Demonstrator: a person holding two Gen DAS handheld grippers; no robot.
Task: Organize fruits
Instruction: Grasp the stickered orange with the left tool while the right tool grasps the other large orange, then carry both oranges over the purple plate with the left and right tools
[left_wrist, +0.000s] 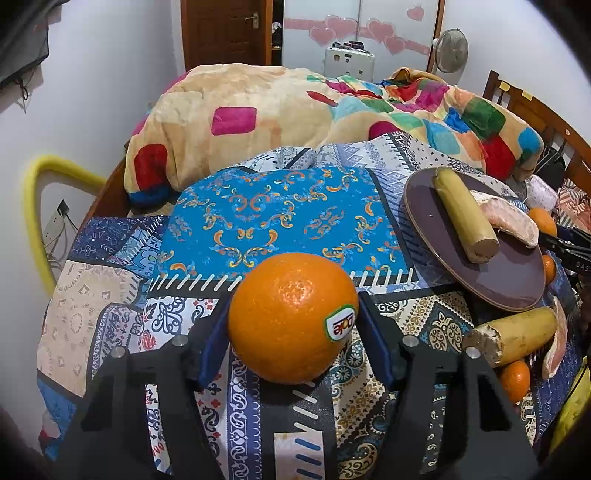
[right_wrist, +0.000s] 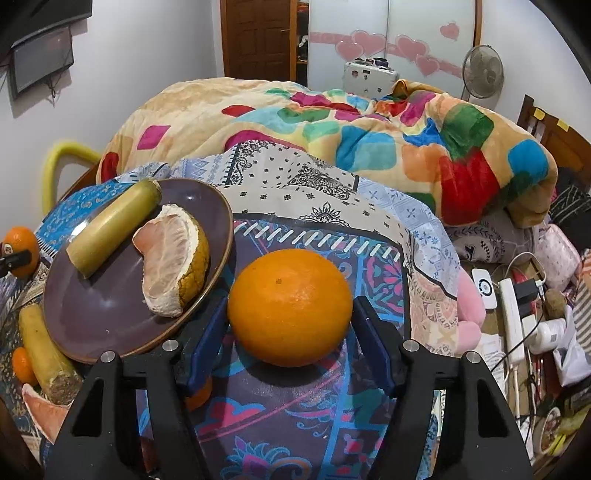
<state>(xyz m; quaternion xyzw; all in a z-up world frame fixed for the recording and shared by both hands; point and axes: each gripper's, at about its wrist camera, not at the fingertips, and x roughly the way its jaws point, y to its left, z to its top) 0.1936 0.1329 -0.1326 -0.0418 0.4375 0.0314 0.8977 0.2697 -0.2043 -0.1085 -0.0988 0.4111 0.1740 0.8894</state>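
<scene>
My left gripper is shut on a big orange with a sticker; both blue pads press its sides, low over the patterned bedsheet. My right gripper is likewise shut on a second big orange. Between them lies a purple plate holding a yellow-green cane piece and a peeled pomelo wedge. Beside the plate on the sheet lie another cane piece, a pomelo wedge and a small orange.
A heaped colourful blanket fills the bed behind. To the right lie a power strip, cables and clutter. A yellow padded chair back stands at the left edge. A blue patterned cloth lies flat ahead of the left gripper.
</scene>
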